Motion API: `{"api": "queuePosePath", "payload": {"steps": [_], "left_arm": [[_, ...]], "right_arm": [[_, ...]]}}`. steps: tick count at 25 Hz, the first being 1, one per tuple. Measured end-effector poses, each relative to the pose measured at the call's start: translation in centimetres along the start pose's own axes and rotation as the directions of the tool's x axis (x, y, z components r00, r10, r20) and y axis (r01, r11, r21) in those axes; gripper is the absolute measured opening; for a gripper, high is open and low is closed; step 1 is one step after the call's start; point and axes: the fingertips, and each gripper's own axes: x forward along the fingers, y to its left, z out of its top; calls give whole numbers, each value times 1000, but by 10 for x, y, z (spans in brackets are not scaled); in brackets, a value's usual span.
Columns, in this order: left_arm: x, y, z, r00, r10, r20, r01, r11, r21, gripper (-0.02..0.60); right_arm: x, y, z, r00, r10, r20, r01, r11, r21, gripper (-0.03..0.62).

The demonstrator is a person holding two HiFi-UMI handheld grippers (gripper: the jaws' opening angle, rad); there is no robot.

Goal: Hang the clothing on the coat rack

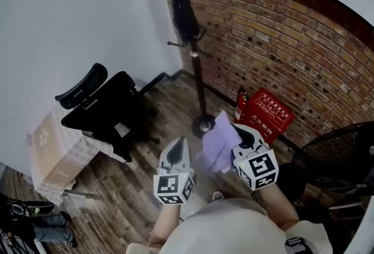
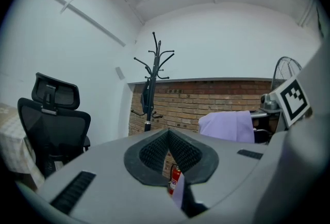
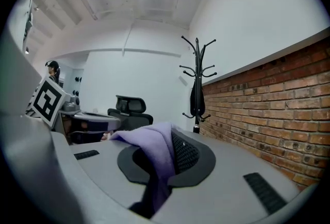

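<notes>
A black coat rack [image 1: 188, 19] stands in the corner where the white wall meets the brick wall, with a dark item hanging on it; it also shows as the coat rack [image 2: 152, 81] and the coat rack [image 3: 197, 81]. A lilac piece of clothing [image 1: 221, 142] hangs from my right gripper [image 1: 238, 132], which is shut on it; the lilac cloth [image 3: 154, 153] drapes over the jaw pads. My left gripper [image 1: 177, 150] is shut with nothing in it, just left of the clothing [image 2: 229, 126]. Both grippers are held well short of the rack's round base [image 1: 203, 125].
A black office chair [image 1: 105, 108] stands at the left beside a cardboard box [image 1: 49, 150]. A red fire extinguisher [image 1: 241, 105] and a red box [image 1: 267, 114] sit against the brick wall. A black fan [image 1: 336, 156] is at the right. The floor is wood planks.
</notes>
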Motion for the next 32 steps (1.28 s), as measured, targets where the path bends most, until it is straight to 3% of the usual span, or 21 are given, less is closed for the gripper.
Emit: {"api": "queuePosePath", "payload": {"steps": [20,32], "left_arm": [[104,37,7,999,32,-20,-32,999,-25,3],[199,78,20,999,-38,-23,37,999,-10,3]], "right_arm": [[108,-73,0,1000,-4,-16,4,1000,-21,18],[192,-120,14,998,-54,-19,53,997,-59,18]]}}
